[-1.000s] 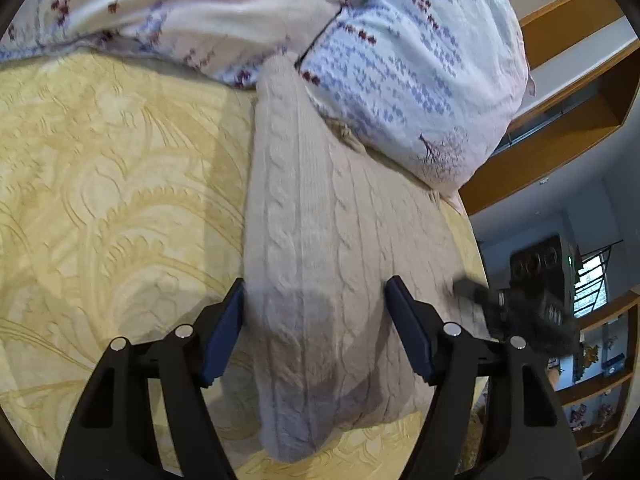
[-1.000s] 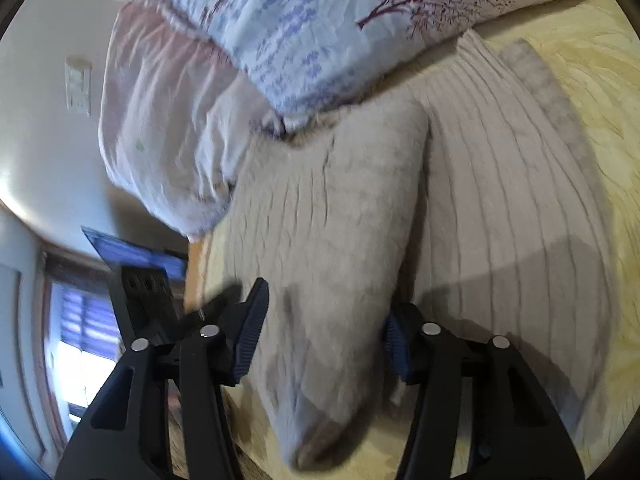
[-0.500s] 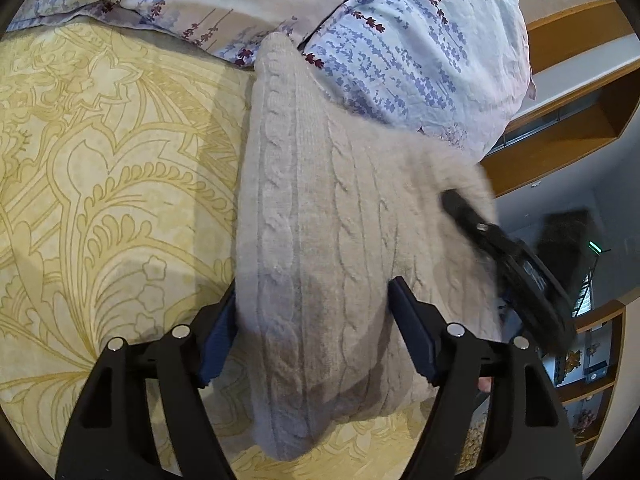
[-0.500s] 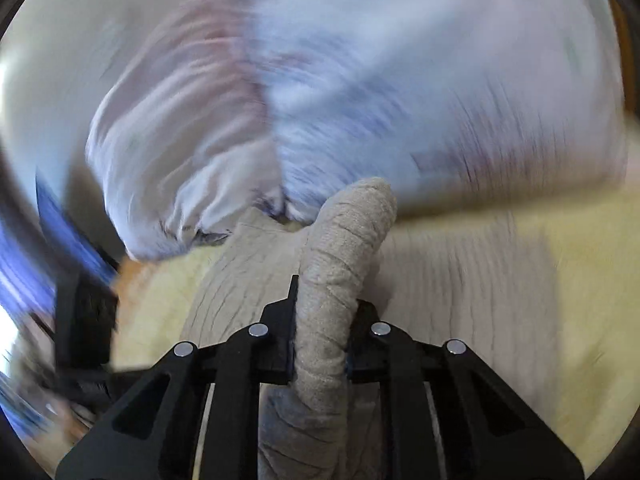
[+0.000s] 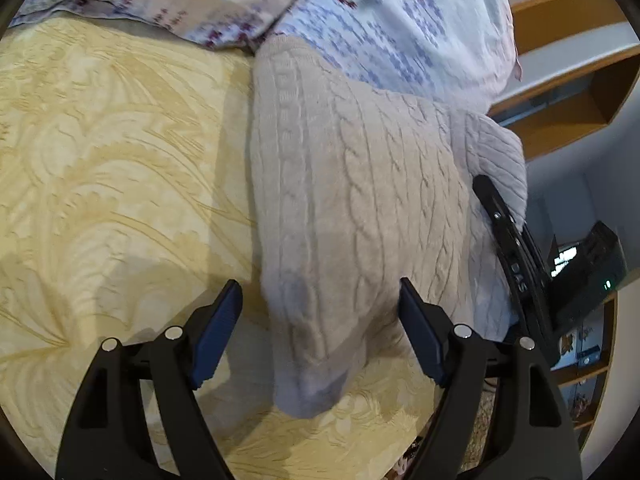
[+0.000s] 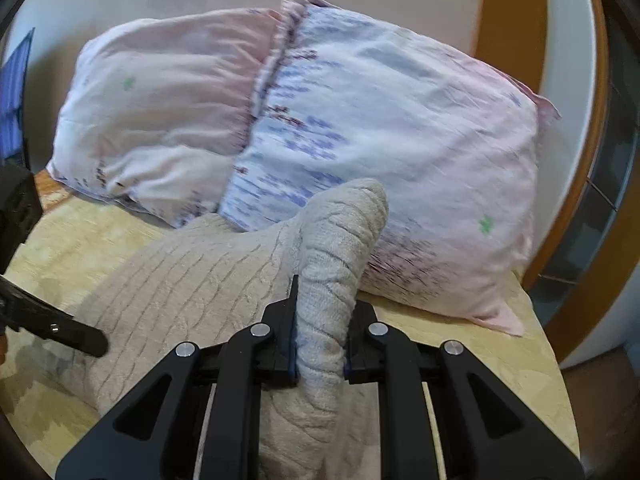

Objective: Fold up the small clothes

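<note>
A beige cable-knit sweater [image 5: 352, 200] lies on the yellow bedspread [image 5: 100, 160], its far end against the pillows. My left gripper [image 5: 320, 312] straddles the sweater's near end. Its jaws are opening and the pads stand off the knit. My right gripper [image 6: 322, 320] is shut on a bunched fold of the sweater [image 6: 340, 240] and holds it raised above the rest of the garment [image 6: 192, 280]. In the left wrist view the right gripper's fingers [image 5: 504, 220] show at the sweater's lifted right edge. One left finger [image 6: 76, 334] shows at the left of the right wrist view.
Two pillows lean at the head of the bed, a floral one [image 6: 400, 120] and a pink one [image 6: 160, 100]. The floral pillow [image 5: 400, 20] touches the sweater's far end. A wooden shelf [image 5: 560, 120] stands beyond the bed's right edge. Open bedspread [image 6: 480, 340] lies right of the sweater.
My right gripper closed on the sweater's right edge, rolled upright and lifted the fold. My left gripper's jaws widened a little around the near end.
</note>
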